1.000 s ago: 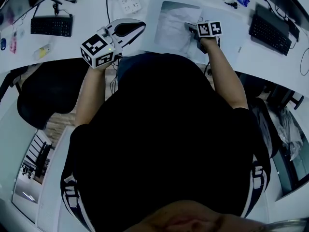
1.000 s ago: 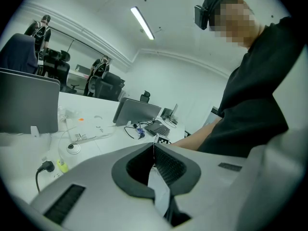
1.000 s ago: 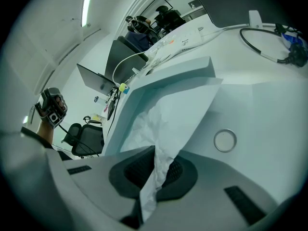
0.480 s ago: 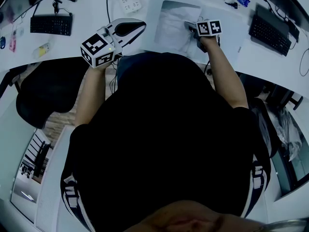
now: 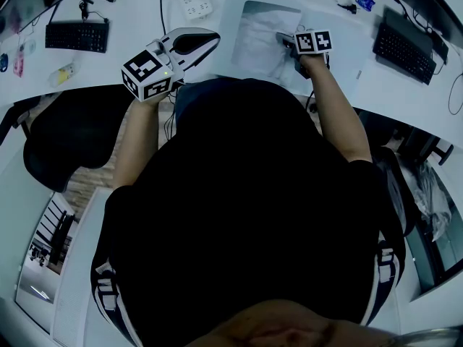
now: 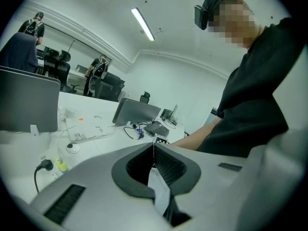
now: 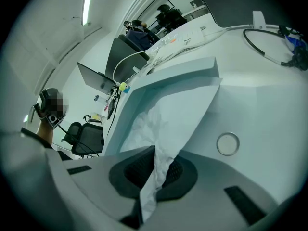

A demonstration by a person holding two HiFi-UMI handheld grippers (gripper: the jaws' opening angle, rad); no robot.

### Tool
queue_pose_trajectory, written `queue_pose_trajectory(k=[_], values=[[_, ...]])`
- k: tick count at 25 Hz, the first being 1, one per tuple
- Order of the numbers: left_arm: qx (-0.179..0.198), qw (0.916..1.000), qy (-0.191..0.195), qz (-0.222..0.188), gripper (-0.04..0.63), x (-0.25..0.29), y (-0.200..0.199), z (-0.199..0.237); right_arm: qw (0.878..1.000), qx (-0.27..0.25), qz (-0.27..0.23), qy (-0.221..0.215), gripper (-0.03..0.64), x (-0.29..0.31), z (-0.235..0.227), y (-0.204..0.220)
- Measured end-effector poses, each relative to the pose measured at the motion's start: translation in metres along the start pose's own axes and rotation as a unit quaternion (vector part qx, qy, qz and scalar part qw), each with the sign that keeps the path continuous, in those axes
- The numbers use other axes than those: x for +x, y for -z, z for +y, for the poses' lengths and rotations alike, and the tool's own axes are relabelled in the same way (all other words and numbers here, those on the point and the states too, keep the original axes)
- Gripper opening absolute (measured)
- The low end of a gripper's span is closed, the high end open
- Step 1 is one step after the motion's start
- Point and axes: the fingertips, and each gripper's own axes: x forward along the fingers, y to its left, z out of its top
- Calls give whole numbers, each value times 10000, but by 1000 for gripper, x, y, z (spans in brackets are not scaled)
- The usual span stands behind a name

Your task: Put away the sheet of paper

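Nothing has moved since a second ago; both of your hands sit where they were. Your right gripper [image 5: 283, 42] is clenched on the near corner of the crumpled sheet of paper [image 7: 168, 119], which lies in the shallow white box [image 7: 173, 78] on the desk [image 5: 123, 13]. That pinch likely readies the sheet for lifting. Your left gripper [image 5: 210, 42] waits at the desk's near edge, closed on a small white slip [image 6: 159, 191]; whether the slip belongs to the sheet I cannot tell. The box's far wall rises beyond the paper. A power strip [image 5: 194, 2] lies to the left and a keyboard [image 5: 401, 45] to the right, so your free room is probably upward and toward you.
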Motion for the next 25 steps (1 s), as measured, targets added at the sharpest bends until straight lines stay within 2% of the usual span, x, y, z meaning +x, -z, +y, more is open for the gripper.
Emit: queue_pose_trajectory(k=[12,17,25], values=[[-19,10000,56,-32,23,2,0,-2,9983,-437,184,334,20,0,0,0],[17,9999,122,-19,23,5,-1,-5,9972,-548,269,431,103,-1,-1,4],[102,9996,240,60,23,7,2,-10,9956,-674,256,592,145,-6,-6,6]])
